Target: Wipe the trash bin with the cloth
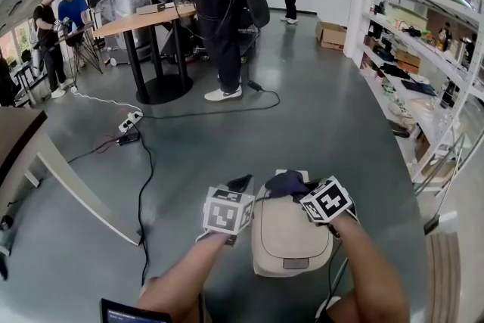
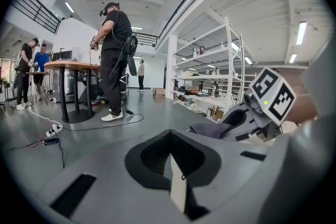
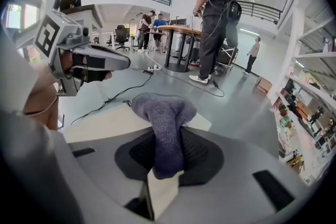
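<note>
The beige trash bin (image 1: 291,242) stood on the grey floor (image 1: 302,125) between the two grippers. The right gripper (image 1: 296,187) had its jaws clamped on a bunched purple cloth (image 3: 163,113) at the far edge of the bin's lid, and the left gripper (image 1: 240,183) hung just beside the lid's left edge, jaws together on nothing. Only a narrow fold looked pinched, so a firm drag could probably pull the cloth free, and with nothing bracing the bin a sideways push might slide or tip it
</note>
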`<state>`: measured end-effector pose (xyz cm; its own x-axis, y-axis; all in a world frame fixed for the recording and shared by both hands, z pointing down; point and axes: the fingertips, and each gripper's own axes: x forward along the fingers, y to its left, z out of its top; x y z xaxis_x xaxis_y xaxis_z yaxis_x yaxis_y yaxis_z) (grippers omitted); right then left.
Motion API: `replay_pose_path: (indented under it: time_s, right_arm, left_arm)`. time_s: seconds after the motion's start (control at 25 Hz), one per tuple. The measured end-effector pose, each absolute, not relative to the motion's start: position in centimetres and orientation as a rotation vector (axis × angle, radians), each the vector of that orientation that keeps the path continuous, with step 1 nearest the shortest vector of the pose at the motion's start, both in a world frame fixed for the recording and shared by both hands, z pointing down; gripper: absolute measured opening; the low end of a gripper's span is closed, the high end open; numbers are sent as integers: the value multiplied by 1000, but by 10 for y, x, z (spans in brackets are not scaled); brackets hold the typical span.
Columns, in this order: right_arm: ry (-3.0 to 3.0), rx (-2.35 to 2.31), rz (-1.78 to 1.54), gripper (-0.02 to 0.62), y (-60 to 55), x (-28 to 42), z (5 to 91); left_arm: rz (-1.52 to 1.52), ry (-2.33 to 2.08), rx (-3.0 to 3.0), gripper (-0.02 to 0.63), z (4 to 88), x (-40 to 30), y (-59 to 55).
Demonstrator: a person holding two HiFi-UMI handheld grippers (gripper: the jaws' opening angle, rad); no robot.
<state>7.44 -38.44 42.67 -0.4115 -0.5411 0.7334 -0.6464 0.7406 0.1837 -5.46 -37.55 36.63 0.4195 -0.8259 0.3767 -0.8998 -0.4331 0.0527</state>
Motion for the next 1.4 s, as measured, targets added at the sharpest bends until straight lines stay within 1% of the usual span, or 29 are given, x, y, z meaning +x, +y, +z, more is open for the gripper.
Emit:
replay_pose_path:
  time_s: [0.28, 0.84, 1.28, 1.4]
  right_arm:
    - [-2073, 952, 194, 77, -383, 103, 429]
    - [-1987, 1024, 191, 77, -381, 145, 435]
    - [-1930, 1026, 75, 77, -384, 147, 429]
    - [-1947, 1016, 44, 77, -381, 135, 421]
  left_arm:
    - [435, -1526, 2404, -3, 367, -67, -371]
    - [461, -1520, 2426, -3, 366, -62, -361]
    - [461, -1504, 2433, -3, 365, -59, -360]
    - [462, -1504, 2439, -3, 364, -64, -359]
